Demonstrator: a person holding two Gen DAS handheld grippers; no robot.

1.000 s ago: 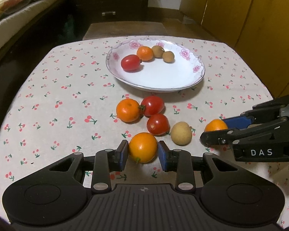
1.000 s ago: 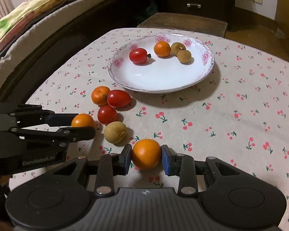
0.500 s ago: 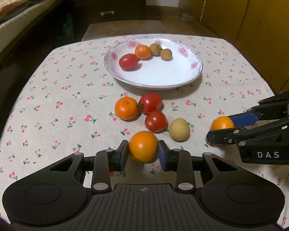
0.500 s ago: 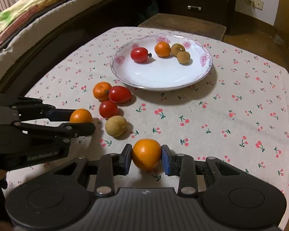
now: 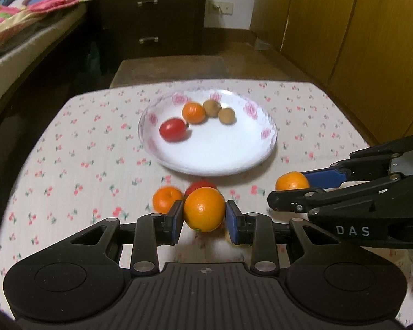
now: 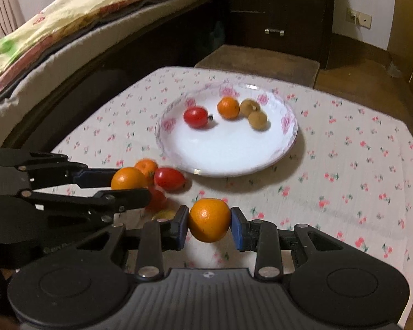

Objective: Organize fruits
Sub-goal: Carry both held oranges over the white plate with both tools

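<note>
Left gripper (image 5: pixel 204 218): jaws closed on 1 orange (image 5: pixel 204 209), both blue pads pressed to its sides, the fruit held above the bench.
Right gripper (image 6: pixel 209 224): jaws closed on a 2nd orange (image 6: pixel 209 219), gripped at its sides and clear of the cloth.
Both at once: in the left view the right gripper reaches in from the right edge with its orange between the pads; in the right view the left gripper reaches in from the left edge the same way.
Plate (image 5: pixel 176 162): white with pink flowers on the rim, sitting toward the far middle of the bench.
On the plate: 1 tomato (image 5: pixel 173 129), 1 small orange (image 5: pixel 194 112) and 2 brown round fruits (image 5: pixel 226 116), grouped at the far side.
Loose fruit: just in front of the plate, 1 more orange (image 5: pixel 166 198) and a red tomato (image 6: pixel 169 178) touching it; another red one and a pale fruit are partly hidden behind the left gripper in the right view.
Bench (image 6: pixel 358 165): covered with a white cloth printed with little cherries.
Beyond: a bed (image 6: pixel 55 33) with a bright quilt on the left, dark drawers (image 5: pixel 151 13) at the back.
</note>
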